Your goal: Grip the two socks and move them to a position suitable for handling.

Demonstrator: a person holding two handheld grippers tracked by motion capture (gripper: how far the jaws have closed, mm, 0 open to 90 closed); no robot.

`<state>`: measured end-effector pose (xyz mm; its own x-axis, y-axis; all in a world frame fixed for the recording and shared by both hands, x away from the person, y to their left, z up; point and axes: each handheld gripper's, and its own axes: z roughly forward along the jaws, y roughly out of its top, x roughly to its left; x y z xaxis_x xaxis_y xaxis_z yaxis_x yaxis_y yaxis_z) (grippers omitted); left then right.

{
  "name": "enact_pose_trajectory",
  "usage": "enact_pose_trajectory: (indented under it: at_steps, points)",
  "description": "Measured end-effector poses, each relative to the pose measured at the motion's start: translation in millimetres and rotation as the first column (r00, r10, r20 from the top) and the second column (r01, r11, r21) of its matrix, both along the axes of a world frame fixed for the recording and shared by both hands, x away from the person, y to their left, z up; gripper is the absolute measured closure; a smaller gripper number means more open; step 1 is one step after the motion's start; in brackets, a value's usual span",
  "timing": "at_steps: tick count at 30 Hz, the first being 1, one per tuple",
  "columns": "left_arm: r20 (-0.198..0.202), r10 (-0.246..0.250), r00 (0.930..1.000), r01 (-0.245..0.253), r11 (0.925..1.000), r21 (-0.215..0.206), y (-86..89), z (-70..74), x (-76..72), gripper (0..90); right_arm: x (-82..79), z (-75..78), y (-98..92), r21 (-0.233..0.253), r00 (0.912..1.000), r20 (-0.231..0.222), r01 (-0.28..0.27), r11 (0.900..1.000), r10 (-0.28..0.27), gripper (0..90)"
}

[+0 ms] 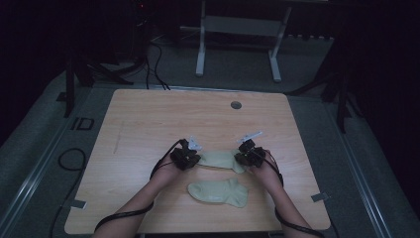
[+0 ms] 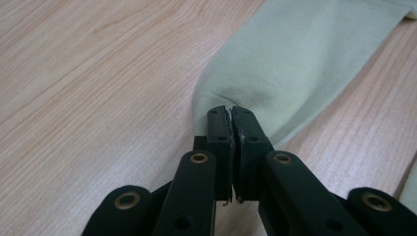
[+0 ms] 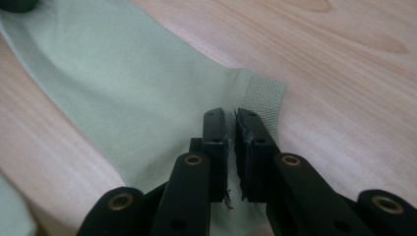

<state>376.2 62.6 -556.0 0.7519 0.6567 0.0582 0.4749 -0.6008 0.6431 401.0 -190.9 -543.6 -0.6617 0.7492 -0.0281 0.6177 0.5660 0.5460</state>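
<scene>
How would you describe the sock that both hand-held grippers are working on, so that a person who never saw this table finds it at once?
On the wooden table, look near the front edge, where two pale green socks lie. It is the farther sock, stretched flat between the left hand-held gripper and the right hand-held gripper. The nearer sock lies free, touched by nothing.

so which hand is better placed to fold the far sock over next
Left, probably. The left tool is pinched shut on the toe end of the far sock, fabric bunched at its tips. The right tool sits at the ribbed cuff with a slight gap between its jaws, so its grip looks less sure.
</scene>
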Motion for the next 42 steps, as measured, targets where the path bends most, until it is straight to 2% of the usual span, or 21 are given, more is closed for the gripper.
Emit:
enact_pose_trajectory:
  at_steps: [6, 9, 13, 20, 26, 31, 37, 40, 42]
  points:
    - [-0.019, 0.005, 0.9998, -0.006, 0.9995, -0.032, 1.7, -0.1, 0.4, 86.6, 6.6, 0.9, 1.2, -0.001, 0.9999, -0.009, 0.008, 1.0, -0.008, 81.7]
    - [-0.023, 0.003, 0.9997, -0.005, 0.997, -0.077, 4.2, 3.5, -2.1, 76.3, 4.9, 4.6, 1.3, 0.017, 0.9999, -0.011, -0.002, 1.0, 0.002, 75.1]
    - [-0.007, 0.005, 1.0, -0.005, 0.997, -0.077, 4.1, 10.1, -7.5, 56.6, 2.0, 15.3, -1.0, 0.055, 0.9998, 0.018, -0.006, 0.998, 0.005, 61.1]
    - [-0.026, 0.012, 0.9996, -0.015, 0.996, -0.088, 8.2, 18.1, -16.2, 43.6, -8.4, 27.1, -1.4, 0.066, 0.9981, 0.044, -0.045, 0.997, 0.042, 38.3]
    - [-0.043, 0.021, 0.9988, -0.025, 0.9938, -0.109, 16.0, 26.8, -29.7, 43.3, -20.7, 32.4, -4.5, 0.089, 0.9974, 0.034, -0.066, 0.994, 0.064, 36.2]
    - [-0.063, -0.001, 0.998, -0.007, 0.9923, -0.124, 22.7, 33.4, -46.7, 42.5, -34.5, 31.8, -10.2, 0.1, 0.9967, 0.03, -0.078, 0.992, 0.075, 35.8]
    - [-0.076, -0.011, 0.9971, 0.002, 0.9938, -0.111, 25.4, 33.8, -62.7, 38.2, -50.7, 33.9, -17.3, 0.095, 0.9967, 0.028, -0.078, 0.992, 0.076, 34.9]
    - [-0.087, -0.013, 0.9962, 0.003, 0.9927, -0.12, 26.5, 33.0, -67.5, 36.9, -59.6, 35.6, -22.3, 0.112, 0.9963, 0.021, -0.085, 0.99, 0.084, 37.8]
    - [-0.088, -0.007, 0.9961, -0.004, 0.9928, -0.12, 27.7, 31.4, -75.8, 36.8, -65.9, 35.2, -25.4, 0.126, 0.9957, 0.002, -0.092, 0.988, 0.093, 38.9]
